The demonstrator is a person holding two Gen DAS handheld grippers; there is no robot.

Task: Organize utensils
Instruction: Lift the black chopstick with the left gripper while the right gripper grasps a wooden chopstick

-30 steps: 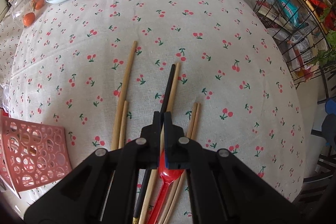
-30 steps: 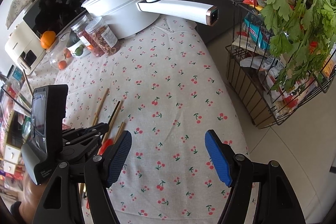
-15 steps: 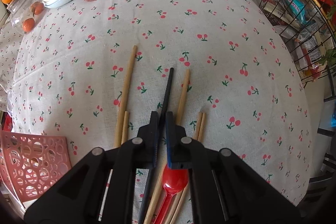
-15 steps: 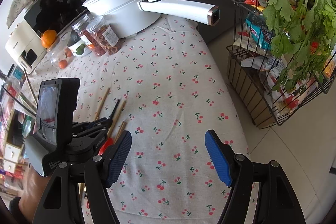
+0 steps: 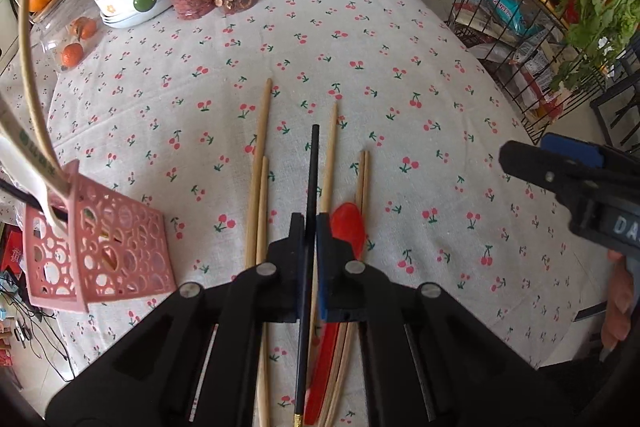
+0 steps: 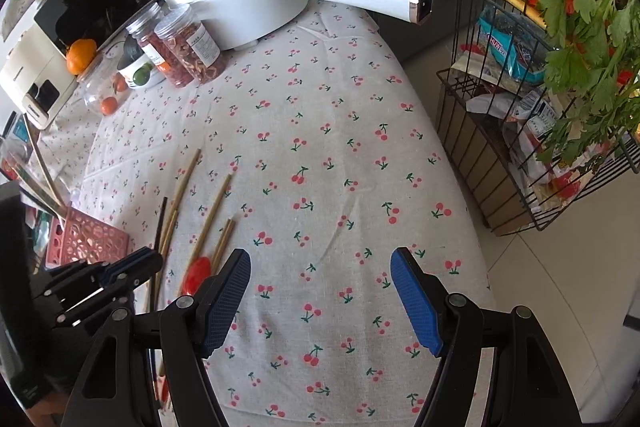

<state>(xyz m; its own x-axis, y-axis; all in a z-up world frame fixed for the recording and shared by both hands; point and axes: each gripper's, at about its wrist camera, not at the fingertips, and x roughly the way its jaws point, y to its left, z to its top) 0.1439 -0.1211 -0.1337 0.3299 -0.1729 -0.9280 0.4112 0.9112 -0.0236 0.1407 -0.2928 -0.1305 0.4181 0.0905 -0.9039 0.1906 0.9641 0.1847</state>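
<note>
**Black chopstick pinched, holder waiting at the left edge**

The left gripper [image 5: 307, 227] is clamped on a single black chopstick [image 5: 313, 163], its jaws nearly together around the thin shaft, gripping partway along so both ends stick out. The grip singles this one out from the pile below it: several wooden chopsticks [image 5: 262, 131] and a red spoon [image 5: 347, 227] lying roughly parallel on the cherry-print tablecloth [image 5: 400, 47], toward the table's near edge. The pink holder [image 5: 120, 259] stands just left of the pile at the table's left edge, already carrying a few utensils, so it is probably where the chopstick is headed. The right gripper [image 6: 320, 291] hangs over bare cloth nearer the right edge, jaws wide apart and holding nothing, likely kept clear of the working hand.
</note>
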